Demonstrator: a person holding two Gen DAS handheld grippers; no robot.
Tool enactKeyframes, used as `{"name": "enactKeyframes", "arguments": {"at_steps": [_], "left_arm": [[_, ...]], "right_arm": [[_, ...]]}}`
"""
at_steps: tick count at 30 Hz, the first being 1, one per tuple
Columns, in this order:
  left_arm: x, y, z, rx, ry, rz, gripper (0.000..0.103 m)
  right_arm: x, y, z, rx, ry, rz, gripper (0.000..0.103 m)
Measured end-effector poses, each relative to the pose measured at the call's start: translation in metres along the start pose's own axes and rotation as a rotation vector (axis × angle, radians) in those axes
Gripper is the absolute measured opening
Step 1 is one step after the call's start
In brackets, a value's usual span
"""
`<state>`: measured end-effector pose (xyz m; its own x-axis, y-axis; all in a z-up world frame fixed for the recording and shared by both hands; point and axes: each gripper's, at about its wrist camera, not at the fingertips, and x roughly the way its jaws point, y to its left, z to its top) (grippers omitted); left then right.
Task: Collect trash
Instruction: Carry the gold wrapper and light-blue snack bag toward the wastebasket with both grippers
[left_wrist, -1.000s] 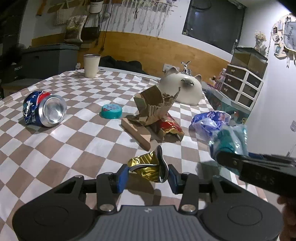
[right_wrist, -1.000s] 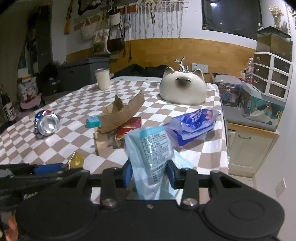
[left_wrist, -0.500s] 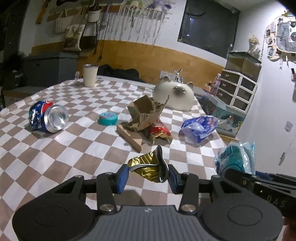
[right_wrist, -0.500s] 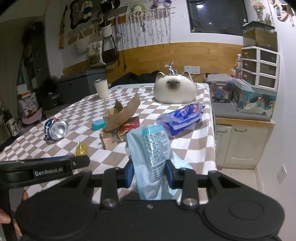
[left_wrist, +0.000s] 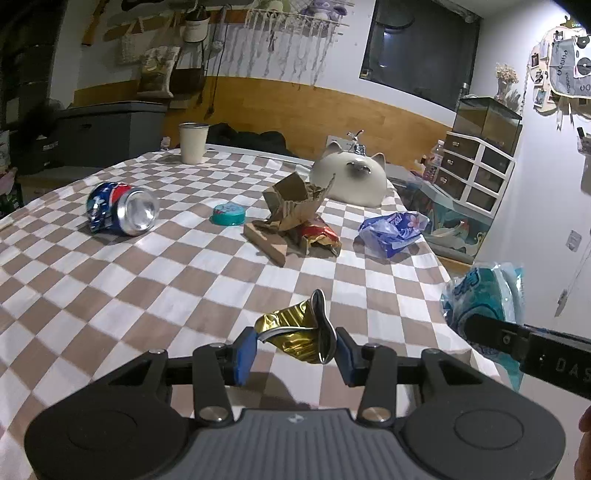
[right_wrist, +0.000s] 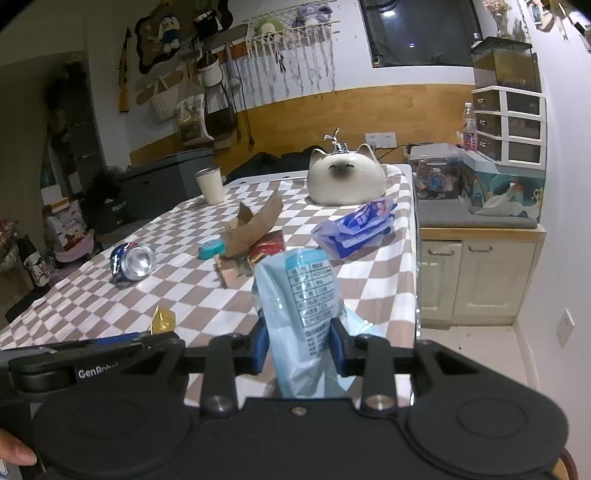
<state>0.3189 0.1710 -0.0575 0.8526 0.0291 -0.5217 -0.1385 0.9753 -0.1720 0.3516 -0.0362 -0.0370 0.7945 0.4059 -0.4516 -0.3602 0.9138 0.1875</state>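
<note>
My left gripper (left_wrist: 293, 350) is shut on a crumpled gold foil wrapper (left_wrist: 295, 330), held above the near edge of the checkered table (left_wrist: 147, 288). The right gripper (right_wrist: 298, 345) is shut on a light blue plastic packet (right_wrist: 304, 295) with printed text; the same packet (left_wrist: 487, 295) shows at the right of the left wrist view. On the table lie a crushed blue can (left_wrist: 122, 212), a teal lid (left_wrist: 229, 214), torn brown cardboard (left_wrist: 291, 210) over a red snack wrapper (left_wrist: 319, 234), and a blue plastic bag (left_wrist: 393, 232).
A white cup (left_wrist: 192, 142) and a cat-shaped ceramic pot (left_wrist: 351, 179) stand at the table's far end. Right of the table are a low cabinet (right_wrist: 476, 273), a drawer unit (right_wrist: 509, 125) and bare floor (right_wrist: 480, 350). A grey bin (right_wrist: 162, 181) stands at the far left.
Both grippers have drawn back from the table's middle toward its near edge, each keeping its trash. The table items look smaller and farther away.
</note>
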Motion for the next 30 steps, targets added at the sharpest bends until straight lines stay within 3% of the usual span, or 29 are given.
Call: {"name": "enactKeyframes", "arguments": {"at_steps": [18, 30], "left_arm": [[-0.087, -0.009, -0.021, 0.019, -0.062, 0.018, 0.046], [-0.119, -0.036, -0.038, 0.039, -0.087, -0.005, 0.046]], "right_arm": [[-0.077, 0.014, -0.022, -0.039, -0.059, 0.013, 0.035], [-0.128, -0.004, -0.042, -0.038, -0.103, -0.007, 0.035]]}}
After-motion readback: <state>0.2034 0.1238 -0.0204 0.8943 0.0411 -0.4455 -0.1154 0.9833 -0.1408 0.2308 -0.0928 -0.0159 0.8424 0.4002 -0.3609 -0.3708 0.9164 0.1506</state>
